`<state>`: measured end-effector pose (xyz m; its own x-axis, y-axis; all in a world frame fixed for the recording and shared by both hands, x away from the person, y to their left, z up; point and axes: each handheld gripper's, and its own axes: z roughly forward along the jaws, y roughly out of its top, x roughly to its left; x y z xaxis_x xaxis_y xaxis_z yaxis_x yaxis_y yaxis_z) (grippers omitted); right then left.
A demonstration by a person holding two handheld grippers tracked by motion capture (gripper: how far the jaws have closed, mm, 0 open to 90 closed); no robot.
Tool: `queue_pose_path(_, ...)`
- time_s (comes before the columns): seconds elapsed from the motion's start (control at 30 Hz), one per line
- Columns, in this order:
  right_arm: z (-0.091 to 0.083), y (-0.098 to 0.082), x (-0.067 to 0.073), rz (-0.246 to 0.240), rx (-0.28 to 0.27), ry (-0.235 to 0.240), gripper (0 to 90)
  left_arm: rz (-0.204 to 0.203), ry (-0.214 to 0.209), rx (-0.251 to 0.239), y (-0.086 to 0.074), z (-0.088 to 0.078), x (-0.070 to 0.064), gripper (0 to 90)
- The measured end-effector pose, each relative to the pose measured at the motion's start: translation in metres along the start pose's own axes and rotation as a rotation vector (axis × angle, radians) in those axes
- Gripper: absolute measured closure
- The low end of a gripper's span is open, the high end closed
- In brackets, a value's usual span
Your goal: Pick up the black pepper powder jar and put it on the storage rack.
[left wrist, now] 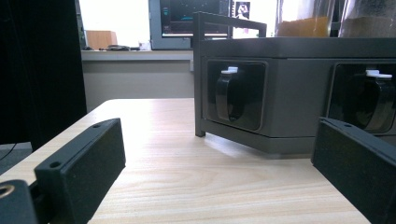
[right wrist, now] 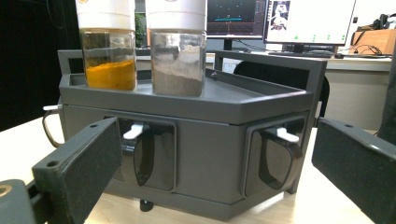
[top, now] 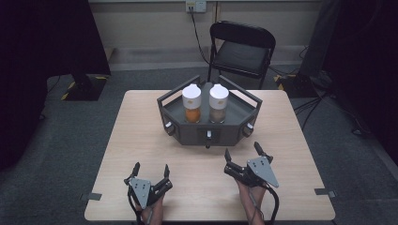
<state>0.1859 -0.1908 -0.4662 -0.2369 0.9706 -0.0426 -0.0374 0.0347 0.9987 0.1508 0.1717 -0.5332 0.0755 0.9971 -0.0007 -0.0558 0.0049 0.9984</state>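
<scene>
Rack, grey, mid-bench, knobs facing the person for reach; two jars upright on top. Left gripper and right gripper spread, apparently resting short of it.

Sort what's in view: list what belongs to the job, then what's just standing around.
In the job:
left gripper, open
right gripper, open
grey rack with its front knobs
orange jar
brown jar

Standing around:
chair
monitors
wall socket
</scene>
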Motion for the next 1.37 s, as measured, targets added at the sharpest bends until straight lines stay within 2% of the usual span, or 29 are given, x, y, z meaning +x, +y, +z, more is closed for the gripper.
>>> queue_pose_path(0.4, -0.010, -0.021, 0.002, -0.007, 0.018, -0.009, 0.6, 0.000, 0.000, 0.000, 0.000, 0.000, 0.000, 2.0)
queue_pose_path(0.97, -0.022, -0.047, 0.002, -0.017, 0.014, -0.029, 0.6, 0.000, 0.000, 0.000, 0.000, 0.000, 0.000, 2.0)
queue_pose_path(1.13, -0.023, -0.053, 0.003, -0.016, 0.025, -0.033, 0.6, 0.000, -0.001, 0.001, 0.000, 0.000, 0.000, 2.0)
queue_pose_path(1.37, -0.024, -0.056, 0.001, -0.011, 0.014, -0.027, 1.0, 0.001, -0.006, 0.002, 0.000, 0.000, 0.001, 2.0)
